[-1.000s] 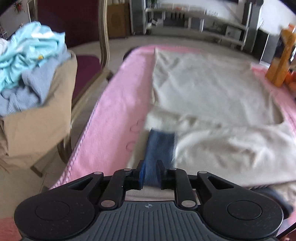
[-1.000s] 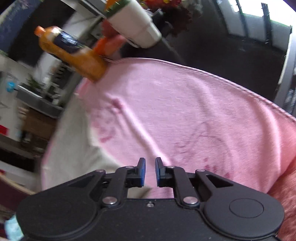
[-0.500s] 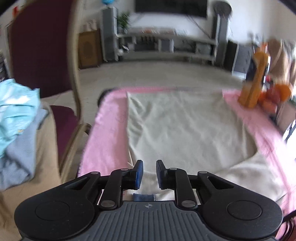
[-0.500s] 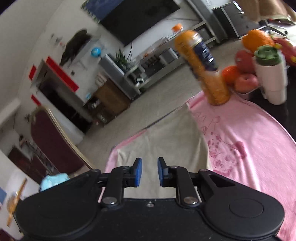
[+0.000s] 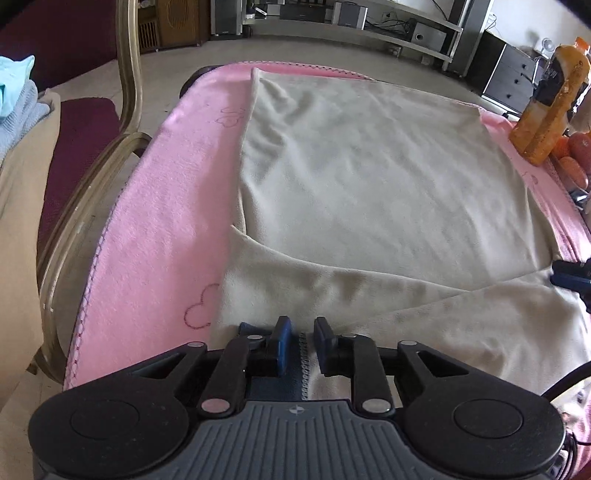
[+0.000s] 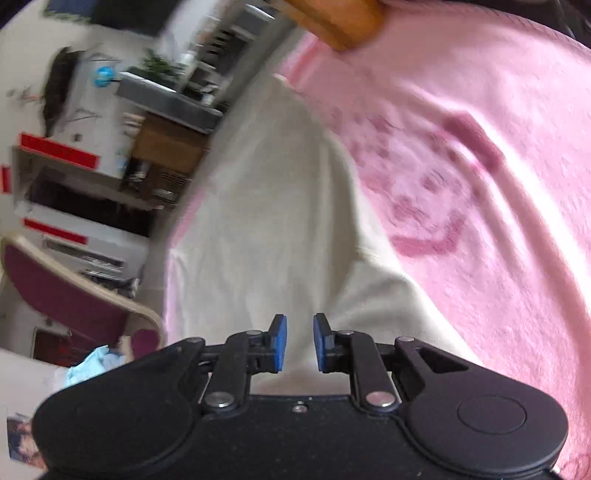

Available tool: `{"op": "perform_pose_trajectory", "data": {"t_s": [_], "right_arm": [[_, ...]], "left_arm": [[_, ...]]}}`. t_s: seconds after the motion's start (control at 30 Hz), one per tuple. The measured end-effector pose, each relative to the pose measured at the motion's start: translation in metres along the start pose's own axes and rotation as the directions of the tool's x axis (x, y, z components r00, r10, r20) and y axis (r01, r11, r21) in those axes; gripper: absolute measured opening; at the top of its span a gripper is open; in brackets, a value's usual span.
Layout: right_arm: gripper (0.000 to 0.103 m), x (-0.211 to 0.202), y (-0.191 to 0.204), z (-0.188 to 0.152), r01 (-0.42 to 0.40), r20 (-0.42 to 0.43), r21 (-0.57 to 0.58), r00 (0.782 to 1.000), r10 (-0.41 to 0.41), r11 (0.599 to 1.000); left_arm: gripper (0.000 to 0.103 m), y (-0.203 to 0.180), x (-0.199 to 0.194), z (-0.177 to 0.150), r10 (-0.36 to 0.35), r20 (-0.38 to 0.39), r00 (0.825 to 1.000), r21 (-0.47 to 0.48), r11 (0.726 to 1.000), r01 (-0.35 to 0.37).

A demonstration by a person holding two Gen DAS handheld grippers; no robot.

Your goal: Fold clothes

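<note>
Living room, tabletop under a pink blanket [image 5: 155, 236]; cream fleece garment [image 5: 362, 177] lies flat on it, near part folded over, navy trim [image 5: 258, 384] under the left gripper [image 5: 299, 341]. Left fingers narrowly apart, holding nothing; right gripper [image 6: 299, 341] likewise, over the garment's edge. Risk: pinching blanket with fleece would drag both toward the orange bottle [image 5: 550, 96].

The orange bottle [image 6: 332, 22] is blurred and cut off by the top edge.
</note>
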State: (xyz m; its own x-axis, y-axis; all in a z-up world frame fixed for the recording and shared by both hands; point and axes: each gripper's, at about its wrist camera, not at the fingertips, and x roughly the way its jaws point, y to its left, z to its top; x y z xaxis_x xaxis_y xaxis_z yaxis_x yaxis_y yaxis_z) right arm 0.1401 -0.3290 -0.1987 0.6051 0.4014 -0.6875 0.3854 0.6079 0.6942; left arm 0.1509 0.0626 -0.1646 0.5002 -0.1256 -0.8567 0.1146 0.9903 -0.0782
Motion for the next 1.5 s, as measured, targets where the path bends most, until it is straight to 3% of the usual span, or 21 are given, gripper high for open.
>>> {"op": "perform_pose_trajectory", "data": {"t_s": [0.03,0.07,0.13,0.17,0.23,0.33,0.57,0.73,0.77,0.93,1.0,1.07,1.13,1.23,1.37,1.43,1.5], "right_arm": [[0.002,-0.002,-0.005,0.002,0.035,0.038,0.012,0.999,-0.035,0.999],[0.001,-0.006,-0.01,0.004,0.066,0.079,0.025,0.995,-0.068,0.998],[0.002,-0.018,-0.017,0.008,0.105,0.176,0.046,0.978,-0.111,0.993],[0.009,-0.025,-0.019,0.01,0.136,0.23,0.054,0.962,-0.145,0.989],[0.009,-0.039,-0.019,0.009,0.168,0.307,0.05,0.936,-0.175,0.985],[0.009,-0.058,-0.009,0.003,0.073,0.323,0.022,0.943,-0.076,0.997],[0.011,-0.101,0.065,-0.006,0.031,0.322,-0.235,0.945,0.048,0.972],[0.012,-0.105,0.115,0.009,0.015,0.295,-0.34,0.951,0.092,0.94],[0.012,-0.098,0.119,0.018,0.009,0.279,-0.344,0.956,0.093,0.939],[0.016,-0.048,0.129,0.058,0.064,0.268,-0.344,0.963,0.032,0.937],[0.025,-0.025,0.129,0.074,0.079,0.262,-0.339,0.965,0.014,0.938],[0.053,0.005,0.128,0.093,0.131,0.281,-0.354,0.959,-0.029,0.926],[0.065,0.028,0.123,0.104,0.195,0.322,-0.355,0.944,-0.076,0.914],[0.063,0.065,0.115,0.133,0.225,0.332,-0.361,0.938,-0.101,0.905],[0.04,0.1,0.11,0.16,0.259,0.352,-0.374,0.928,-0.123,0.891],[0.038,0.111,0.108,0.167,0.28,0.368,-0.378,0.92,-0.134,0.883],[0.038,0.118,0.107,0.17,0.296,0.389,-0.386,0.911,-0.137,0.874]], "left_arm": [[0.022,0.001,-0.001,0.001,0.0,0.002,1.0,-0.002,1.0,0.0],[0.022,0.001,-0.004,0.001,0.006,0.014,1.0,-0.002,1.0,-0.006],[0.022,0.001,-0.01,0.001,0.019,0.039,0.999,-0.003,1.0,-0.019],[0.022,0.001,-0.014,0.001,0.025,0.051,0.998,-0.004,1.0,-0.025],[0.021,0.002,-0.02,0.001,0.038,0.076,0.996,-0.005,0.999,-0.037],[0.021,0.002,-0.03,0.001,0.056,0.113,0.992,-0.007,0.998,-0.056],[0.022,0.009,-0.075,0.028,0.064,0.244,0.968,-0.003,0.998,-0.066],[0.038,0.016,-0.074,0.079,0.064,0.251,0.966,0.016,0.997,-0.07],[0.045,0.019,-0.069,0.09,0.073,0.248,0.966,0.013,0.997,-0.079],[0.044,0.042,-0.018,0.144,0.092,0.196,0.976,-0.061,0.995,-0.082],[0.041,0.049,0.006,0.164,0.107,0.188,0.976,-0.092,0.992,-0.091],[0.041,0.055,0.033,0.185,0.116,0.183,0.976,-0.124,0.988,-0.094],[0.041,0.059,0.061,0.207,0.127,0.181,0.975,-0.156,0.983,-0.099],[0.043,0.061,0.097,0.235,0.118,0.175,0.978,-0.178,0.98,-0.087],[0.044,0.058,0.138,0.265,0.093,0.168,0.981,-0.149,0.986,-0.068],[0.043,0.058,0.149,0.27,0.089,0.168,0.982,-0.139,0.988,-0.065],[0.036,0.058,0.16,0.275,0.085,0.168,0.982,-0.129,0.99,-0.063]]}}
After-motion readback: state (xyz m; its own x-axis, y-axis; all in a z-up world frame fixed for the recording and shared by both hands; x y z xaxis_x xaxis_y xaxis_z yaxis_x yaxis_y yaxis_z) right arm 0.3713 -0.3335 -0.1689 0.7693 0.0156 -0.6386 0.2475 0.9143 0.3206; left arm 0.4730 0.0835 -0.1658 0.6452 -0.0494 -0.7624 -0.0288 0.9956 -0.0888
